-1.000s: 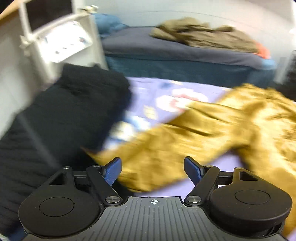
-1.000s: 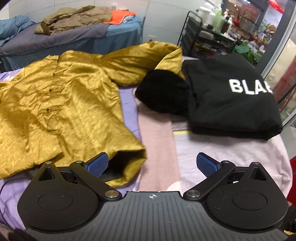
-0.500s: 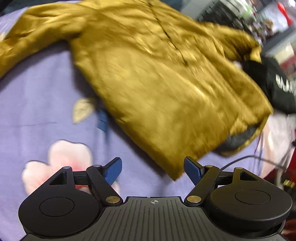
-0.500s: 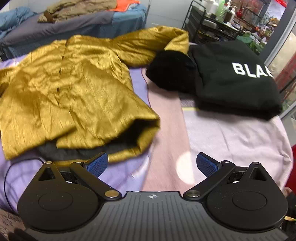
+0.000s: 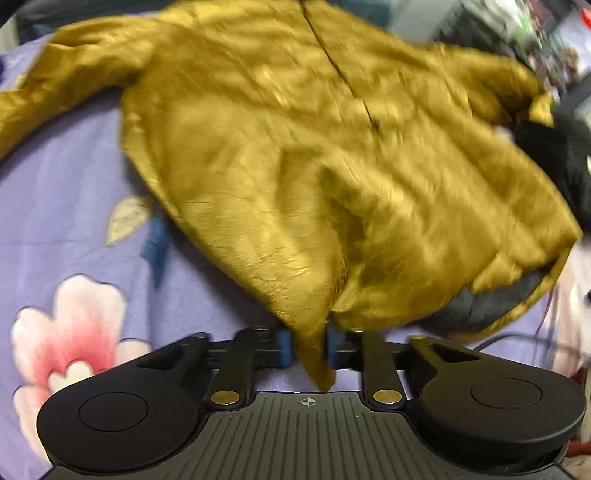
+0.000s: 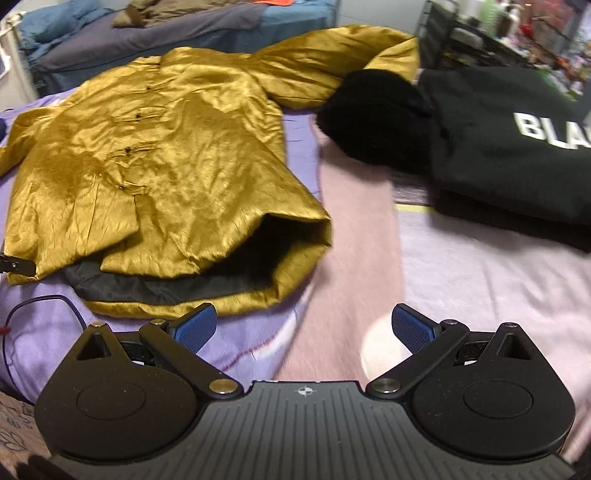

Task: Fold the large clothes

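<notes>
A shiny mustard-gold jacket lies spread front-up on a purple floral bedsheet, its dark lining showing at the open hem. My left gripper is shut on the jacket's near hem corner, with gold cloth pinched between the blue pads. In the right wrist view the jacket lies left of centre. My right gripper is open and empty, just in front of the hem's right corner, above the pink blanket.
A folded black garment with white letters and a black fleecy bundle lie at the right. A thin cable runs over the sheet at the left. Another bed with clothes stands behind, and a shelf rack at the back right.
My left gripper swung from the black clothes to the jacket's hem and closed on its corner. My right gripper moved back a little and stayed open.
</notes>
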Demonstrator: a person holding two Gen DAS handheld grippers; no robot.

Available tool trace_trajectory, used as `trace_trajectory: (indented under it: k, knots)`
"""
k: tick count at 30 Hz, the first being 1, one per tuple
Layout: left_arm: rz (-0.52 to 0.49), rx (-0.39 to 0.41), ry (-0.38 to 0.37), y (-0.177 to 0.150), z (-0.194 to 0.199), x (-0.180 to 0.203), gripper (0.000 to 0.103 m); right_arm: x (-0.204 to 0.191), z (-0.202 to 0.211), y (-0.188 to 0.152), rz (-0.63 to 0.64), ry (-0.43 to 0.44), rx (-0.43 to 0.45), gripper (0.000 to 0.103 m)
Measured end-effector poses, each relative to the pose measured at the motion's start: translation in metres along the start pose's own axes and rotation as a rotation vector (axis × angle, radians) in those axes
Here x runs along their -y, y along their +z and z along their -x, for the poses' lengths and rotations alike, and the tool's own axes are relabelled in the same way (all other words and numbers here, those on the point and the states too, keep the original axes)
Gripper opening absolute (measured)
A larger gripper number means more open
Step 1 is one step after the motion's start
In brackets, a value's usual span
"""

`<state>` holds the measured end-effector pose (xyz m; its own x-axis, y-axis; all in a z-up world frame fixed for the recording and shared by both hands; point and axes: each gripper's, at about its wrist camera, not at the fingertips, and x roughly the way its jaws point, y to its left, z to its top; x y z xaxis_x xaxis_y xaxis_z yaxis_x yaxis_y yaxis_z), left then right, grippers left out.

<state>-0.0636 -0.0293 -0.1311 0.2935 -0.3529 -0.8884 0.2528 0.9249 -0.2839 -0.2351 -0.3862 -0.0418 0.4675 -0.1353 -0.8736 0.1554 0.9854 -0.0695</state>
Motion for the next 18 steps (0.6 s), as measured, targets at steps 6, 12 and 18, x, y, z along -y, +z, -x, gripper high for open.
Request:
trace_trajectory:
  k: [6,12,18]
  knots:
    - [0.154,0.194,0.120,-0.004,0.102,-0.038,0.043,0.013,-0.029,0.004,0.035,0.078,-0.020,0.100]
    - [0.305,0.185,0.260,-0.025,0.122,-0.092,0.042,0.006,-0.053,0.003,0.034,0.150,-0.040,0.095]
    - [0.295,0.138,0.258,-0.022,0.097,-0.083,0.044,-0.011,-0.069,0.004,0.073,0.133,-0.065,0.088]
